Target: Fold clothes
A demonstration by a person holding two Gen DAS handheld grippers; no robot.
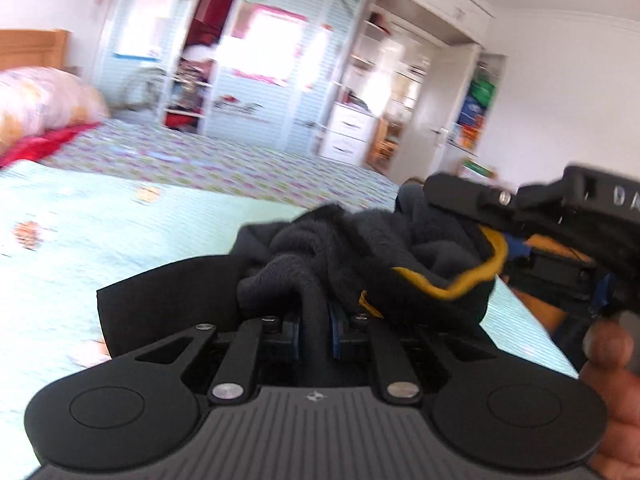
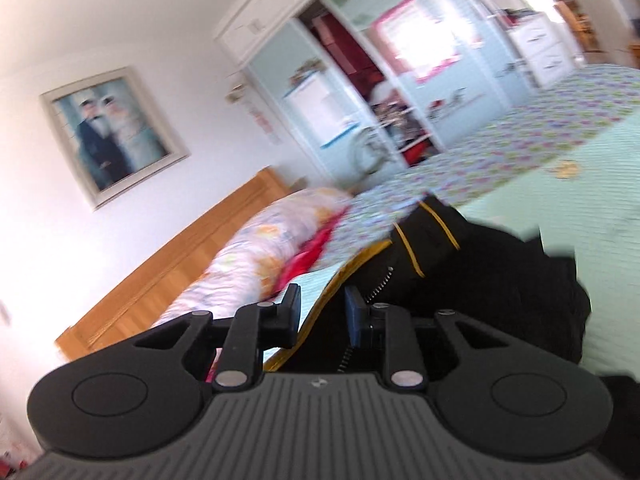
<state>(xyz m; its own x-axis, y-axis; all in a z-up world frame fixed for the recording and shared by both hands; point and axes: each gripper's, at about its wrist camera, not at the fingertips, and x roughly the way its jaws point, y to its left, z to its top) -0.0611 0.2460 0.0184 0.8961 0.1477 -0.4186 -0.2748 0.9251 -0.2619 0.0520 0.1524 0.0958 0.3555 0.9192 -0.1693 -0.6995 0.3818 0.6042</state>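
A black fleece jacket (image 1: pixel 360 248) with yellow trim hangs bunched above the pale green bedspread (image 1: pixel 120 240). My left gripper (image 1: pixel 316 320) is shut on a thick fold of it, and the cloth piles up over the fingers. To the right, the body of the right gripper (image 1: pixel 560 216) reaches into the same bundle, with a person's thumb (image 1: pixel 608 344) below it. In the right wrist view my right gripper (image 2: pixel 324 312) is narrowly closed on the jacket's (image 2: pixel 480 264) zipper edge. The cloth lies against the right pad (image 2: pixel 354 316), and a sliver of bedspread shows beside the left pad.
The bed (image 2: pixel 600 200) fills the lower ground in both views. A rolled floral quilt (image 1: pixel 40 96) and a red cloth (image 1: pixel 40 144) lie by the wooden headboard (image 2: pixel 180 260). A wardrobe with open shelves (image 1: pixel 260 60) and white drawers (image 1: pixel 348 132) stand beyond the bed.
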